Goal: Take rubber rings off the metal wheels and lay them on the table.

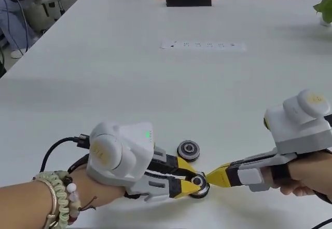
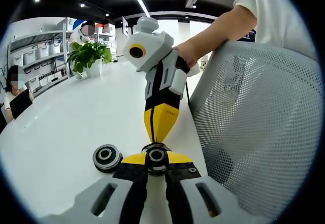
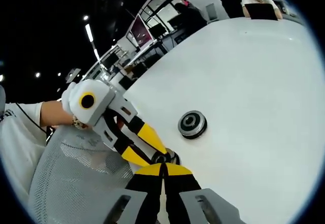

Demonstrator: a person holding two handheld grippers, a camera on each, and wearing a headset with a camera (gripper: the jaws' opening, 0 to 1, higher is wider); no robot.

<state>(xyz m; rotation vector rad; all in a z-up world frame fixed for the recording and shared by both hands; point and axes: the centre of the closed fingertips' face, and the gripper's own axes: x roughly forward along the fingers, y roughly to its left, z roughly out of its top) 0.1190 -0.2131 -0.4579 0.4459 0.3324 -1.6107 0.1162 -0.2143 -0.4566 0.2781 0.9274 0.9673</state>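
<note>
Two metal wheels lie on the white tabletop [image 1: 155, 94], both close to its near edge, about midway along it. Each wears a dark rubber ring [image 2: 96, 159] around its rim; no ring lies loose on the tabletop.

The nearer wheel [image 2: 156, 156] sits between the yellow tips of the left claw [image 1: 194, 181], which reaches in from the left. The jaws are set narrow, one on each side of the wheel, gripping it. The right claw [image 1: 211, 178] comes in from the right with its jaws drawn together to a point that touches the rim of this same wheel. Whether it has a bit of the ring nipped between the tips, I cannot tell.

The second wheel [image 1: 188, 149] lies flat just beyond the first, a little toward the far edge and apart from both claws.

Past the wheels the tabletop runs open to the far edge, broken by one flush outlet strip [image 1: 202, 45] near the middle. A potted plant [image 1: 325, 4] stands at the far right corner. Just off the near edge is a grey mesh chair back [image 2: 254, 122]. The left wrist carries bead bracelets [image 1: 58, 198].
</note>
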